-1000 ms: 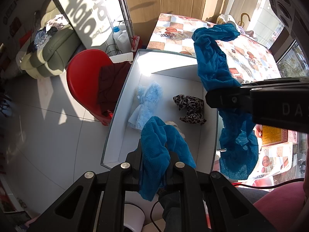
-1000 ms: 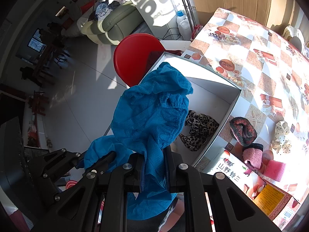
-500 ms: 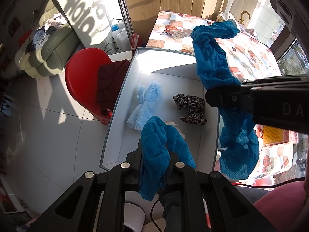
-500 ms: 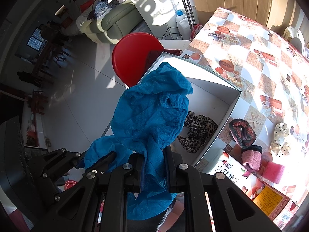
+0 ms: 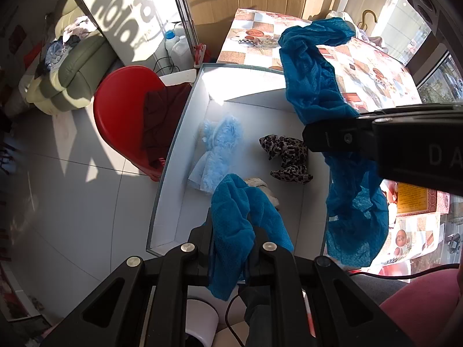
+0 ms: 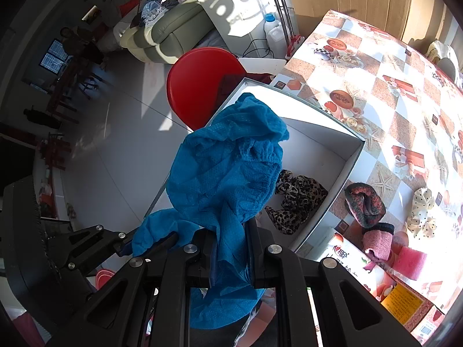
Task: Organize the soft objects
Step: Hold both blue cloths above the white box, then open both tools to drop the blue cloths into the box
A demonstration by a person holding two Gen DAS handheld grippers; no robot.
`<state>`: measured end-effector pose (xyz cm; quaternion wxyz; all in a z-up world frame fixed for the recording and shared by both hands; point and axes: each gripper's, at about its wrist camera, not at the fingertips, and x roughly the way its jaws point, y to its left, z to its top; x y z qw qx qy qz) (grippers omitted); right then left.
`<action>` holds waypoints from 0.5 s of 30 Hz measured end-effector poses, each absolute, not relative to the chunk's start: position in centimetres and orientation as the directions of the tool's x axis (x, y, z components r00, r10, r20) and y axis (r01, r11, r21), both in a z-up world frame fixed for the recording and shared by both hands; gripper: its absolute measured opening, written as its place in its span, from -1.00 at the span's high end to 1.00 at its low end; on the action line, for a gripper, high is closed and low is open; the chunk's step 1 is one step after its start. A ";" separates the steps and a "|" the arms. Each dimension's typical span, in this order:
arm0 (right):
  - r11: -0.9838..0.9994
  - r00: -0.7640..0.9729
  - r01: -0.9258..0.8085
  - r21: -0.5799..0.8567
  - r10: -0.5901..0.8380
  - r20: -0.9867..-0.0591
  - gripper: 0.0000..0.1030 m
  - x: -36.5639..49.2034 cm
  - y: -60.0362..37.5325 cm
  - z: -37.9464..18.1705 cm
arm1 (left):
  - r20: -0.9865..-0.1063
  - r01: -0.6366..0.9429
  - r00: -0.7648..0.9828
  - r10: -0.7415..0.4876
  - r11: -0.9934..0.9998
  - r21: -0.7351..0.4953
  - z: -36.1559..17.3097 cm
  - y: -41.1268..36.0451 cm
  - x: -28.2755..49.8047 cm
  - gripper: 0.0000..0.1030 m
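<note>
**Blue cloth being held over white box by both hand-held grippers**

The blue cloth is being gripped at two places. The left hand-held gripper is clenched on one bunched end; the right hand-held gripper is clenched on another part, the rest being draped above and below its jaws. The cloth is being held above the open white box, which is sitting at the edge of the patterned surface. A leopard-print piece and a pale blue fluffy piece are lying inside the box, apart. A red stool is standing beside the box.
</note>
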<state>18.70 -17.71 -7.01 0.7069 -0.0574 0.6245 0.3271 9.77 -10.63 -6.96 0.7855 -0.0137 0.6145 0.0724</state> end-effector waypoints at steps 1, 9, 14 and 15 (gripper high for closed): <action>0.779 0.005 -0.534 0.328 0.390 -0.921 0.69 18.8 -17.7 -7.1 | -0.968 -0.130 0.232 0.097 0.989 0.068 -7.0 -10.7 10.0 0.70; 0.779 0.003 -0.534 0.329 0.391 -0.920 0.69 19.3 -17.6 -7.2 | -0.967 -0.120 0.235 0.095 0.990 0.068 -6.8 -11.0 10.4 0.62; 0.777 0.003 -0.534 0.332 0.394 -0.919 0.47 19.6 -17.6 -7.2 | -0.964 -0.111 0.245 0.100 0.991 0.074 -6.6 -11.3 10.6 -0.13; 0.779 0.008 -0.534 0.328 0.393 -0.920 0.21 19.6 -17.7 -7.2 | -0.963 -0.112 0.251 0.101 0.991 0.075 -6.5 -11.3 10.6 -0.36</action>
